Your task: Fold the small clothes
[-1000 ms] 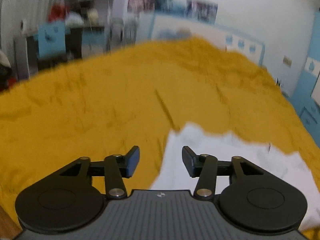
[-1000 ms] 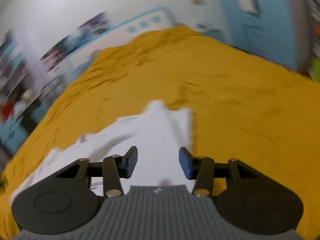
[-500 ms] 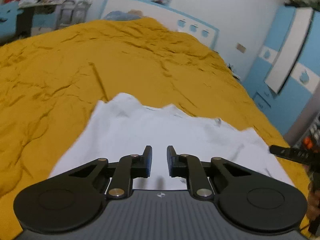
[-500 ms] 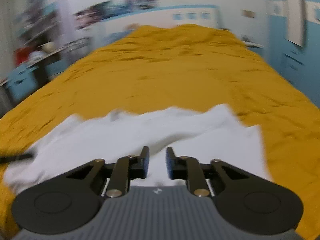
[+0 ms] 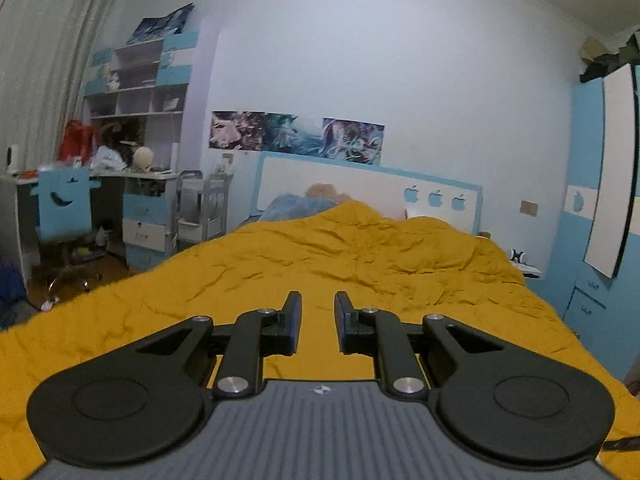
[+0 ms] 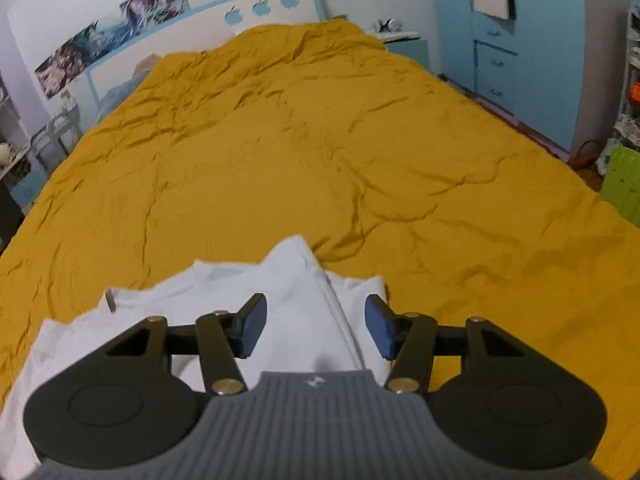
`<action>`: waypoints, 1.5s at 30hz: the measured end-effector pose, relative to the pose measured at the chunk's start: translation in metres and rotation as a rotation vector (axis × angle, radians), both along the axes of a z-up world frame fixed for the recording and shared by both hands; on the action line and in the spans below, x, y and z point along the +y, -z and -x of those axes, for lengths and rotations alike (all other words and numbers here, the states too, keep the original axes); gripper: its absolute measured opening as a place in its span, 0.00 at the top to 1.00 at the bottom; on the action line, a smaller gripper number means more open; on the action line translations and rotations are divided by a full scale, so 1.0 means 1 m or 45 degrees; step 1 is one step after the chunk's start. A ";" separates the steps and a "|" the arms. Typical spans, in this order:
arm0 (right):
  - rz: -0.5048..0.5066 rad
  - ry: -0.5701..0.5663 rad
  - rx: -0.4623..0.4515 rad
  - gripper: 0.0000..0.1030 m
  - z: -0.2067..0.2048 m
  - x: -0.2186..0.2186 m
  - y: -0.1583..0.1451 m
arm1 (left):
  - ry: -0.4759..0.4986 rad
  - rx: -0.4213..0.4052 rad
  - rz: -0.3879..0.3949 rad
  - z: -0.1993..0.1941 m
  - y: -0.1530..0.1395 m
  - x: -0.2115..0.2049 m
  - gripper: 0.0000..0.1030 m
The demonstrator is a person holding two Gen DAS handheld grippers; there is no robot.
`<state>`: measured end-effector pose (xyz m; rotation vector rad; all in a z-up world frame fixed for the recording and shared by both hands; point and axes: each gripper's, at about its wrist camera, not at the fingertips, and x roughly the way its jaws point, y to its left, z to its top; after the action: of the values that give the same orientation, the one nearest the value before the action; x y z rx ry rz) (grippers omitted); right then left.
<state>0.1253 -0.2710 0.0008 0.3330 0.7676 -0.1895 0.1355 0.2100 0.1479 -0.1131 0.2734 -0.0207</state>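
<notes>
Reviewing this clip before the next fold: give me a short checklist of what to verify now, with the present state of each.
1. White garment lying on the yellow bedspread: ok.
2. Garment spread flat: not ok, a fold ridge runs through it and the far edge is bunched.
3. Right claw free of cloth: ok, jaws have just been opening and stand apart above the garment.
4. Left claw empty: ok, a narrow gap with nothing in it.
5. Left claw aimed at the garment: not ok, its view shows only bedspread and room.
6. Garment's near edge: cannot tell, hidden by the right claw.
</notes>
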 end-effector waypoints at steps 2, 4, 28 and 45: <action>-0.014 -0.017 0.031 0.50 -0.008 -0.003 0.012 | 0.039 0.035 -0.036 -0.005 0.002 -0.011 0.76; -0.047 -0.020 0.082 0.50 -0.017 -0.005 0.028 | 0.078 0.079 -0.050 -0.007 0.018 -0.023 0.76; -0.168 0.223 -0.065 1.00 -0.015 -0.024 0.078 | 0.206 0.792 0.021 -0.095 0.200 -0.030 0.76; -0.044 -0.198 0.025 0.44 -0.092 -0.038 0.081 | 0.272 0.846 0.199 -0.167 0.252 -0.010 0.44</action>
<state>0.2174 -0.3094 -0.0806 0.3030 0.8134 -0.0331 0.3021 0.1998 -0.1040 -0.2454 0.9481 -0.2190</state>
